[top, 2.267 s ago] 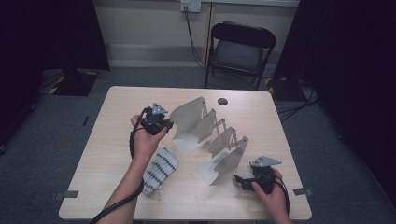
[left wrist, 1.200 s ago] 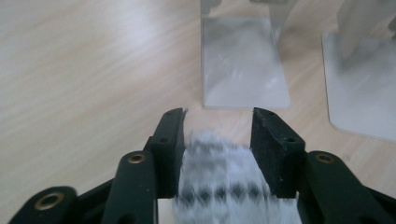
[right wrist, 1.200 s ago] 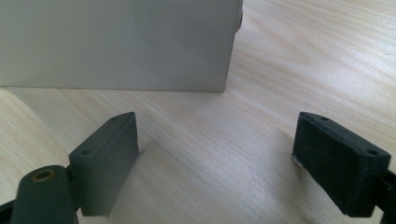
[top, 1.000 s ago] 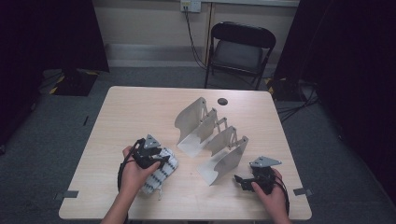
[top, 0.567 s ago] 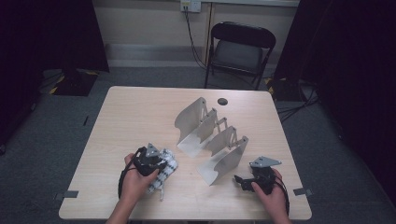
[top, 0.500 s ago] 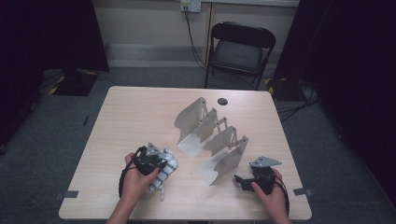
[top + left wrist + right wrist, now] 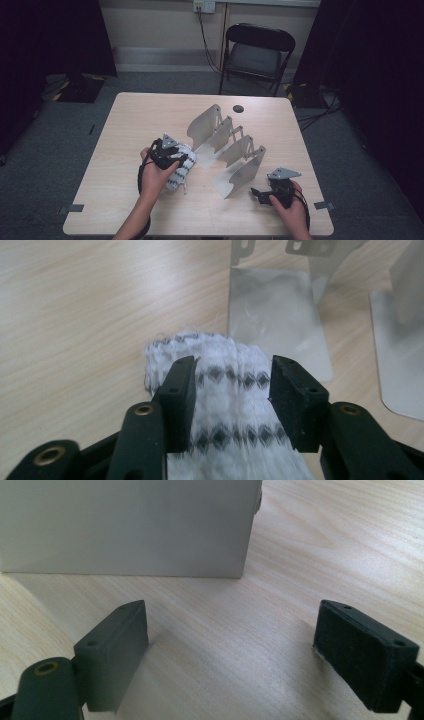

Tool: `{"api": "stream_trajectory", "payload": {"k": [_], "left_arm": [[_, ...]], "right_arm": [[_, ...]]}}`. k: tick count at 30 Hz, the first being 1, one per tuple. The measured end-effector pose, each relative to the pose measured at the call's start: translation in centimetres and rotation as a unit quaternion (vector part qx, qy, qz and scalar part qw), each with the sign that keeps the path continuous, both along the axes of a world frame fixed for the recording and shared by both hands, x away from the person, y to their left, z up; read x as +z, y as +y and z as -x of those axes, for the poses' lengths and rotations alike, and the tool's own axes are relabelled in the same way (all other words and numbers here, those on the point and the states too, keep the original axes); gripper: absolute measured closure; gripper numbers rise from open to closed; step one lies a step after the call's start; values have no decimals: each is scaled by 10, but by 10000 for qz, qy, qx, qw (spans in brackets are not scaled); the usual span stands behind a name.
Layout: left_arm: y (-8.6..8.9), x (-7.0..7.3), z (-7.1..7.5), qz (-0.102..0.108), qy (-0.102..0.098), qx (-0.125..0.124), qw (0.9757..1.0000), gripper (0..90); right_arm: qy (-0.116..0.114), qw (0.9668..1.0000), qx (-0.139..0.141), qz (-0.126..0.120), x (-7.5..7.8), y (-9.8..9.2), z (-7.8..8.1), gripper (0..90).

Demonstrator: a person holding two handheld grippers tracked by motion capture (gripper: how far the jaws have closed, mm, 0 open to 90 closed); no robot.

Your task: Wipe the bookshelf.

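- Cloth [image 7: 227,390], white knit with rows of dark diamond marks, lies rolled on the wooden table [image 7: 130,125], just left of the metal rack [image 7: 227,150].
- Left gripper [image 7: 232,390] sits over the near part of the roll; its jaws have just been opening, and the cloth fills the gap between them.
- In the left gripper view both black pads stand against the sides of the roll, the fabric bulging a little beyond their tips, so the jaws look half-wide and closed on the cloth.
- From the high view the left hand [image 7: 157,172] carries that gripper at the table's left-centre, the cloth's pale end poking out toward the rack.
- The rack is a row of curved, pale metal dividers linked along a zigzag, running diagonally across the table's middle.
- Right gripper [image 7: 232,650] rests low at the table's near right corner, its jaws spread wide with bare wood between them.
- Ahead of it, well apart from the pads, stands the flat grey wall of the nearest divider [image 7: 130,525].
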State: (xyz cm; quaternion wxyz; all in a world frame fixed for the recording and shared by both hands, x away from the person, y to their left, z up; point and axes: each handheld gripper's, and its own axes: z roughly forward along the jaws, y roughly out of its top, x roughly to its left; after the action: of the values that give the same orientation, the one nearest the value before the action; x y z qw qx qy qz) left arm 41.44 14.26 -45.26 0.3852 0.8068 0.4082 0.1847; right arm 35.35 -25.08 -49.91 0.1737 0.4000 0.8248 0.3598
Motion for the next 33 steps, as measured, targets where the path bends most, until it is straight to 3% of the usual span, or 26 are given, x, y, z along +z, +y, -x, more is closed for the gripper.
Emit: {"api": "stream_trajectory", "payload": {"k": [3,4,7,10,14,18,23,29,31,33], "left_arm": [[4,-4,9,-85,164,-36,9998,481],[6,-8,12,-47,310,-35,9995,466],[10,-20,16,-246,463,-32,9986,473],[10,-30,19,-214,545,-120,9982,587],[9,-26,20,-223,617,-206,9976,764],[12,-17,18,-126,500,-28,9987,800],[23,10,9,32,265,177,9995,802],[28,58,-10,164,-120,231,9995,801],[26,80,-22,33,-289,150,9995,801],[22,95,-30,32,-414,104,9991,800]], "right_arm": [[0,10000,1,0,0,0,0,136],[0,10000,1,1,0,0,0,135],[0,10000,1,1,0,0,0,136],[0,10000,1,1,0,0,0,135],[0,10000,1,1,0,0,0,136],[0,10000,1,1,0,0,0,136],[0,10000,1,1,0,0,0,136],[1,10000,1,0,0,0,0,136],[1,10000,1,0,0,0,0,136],[1,10000,2,1,0,0,0,135]]}}
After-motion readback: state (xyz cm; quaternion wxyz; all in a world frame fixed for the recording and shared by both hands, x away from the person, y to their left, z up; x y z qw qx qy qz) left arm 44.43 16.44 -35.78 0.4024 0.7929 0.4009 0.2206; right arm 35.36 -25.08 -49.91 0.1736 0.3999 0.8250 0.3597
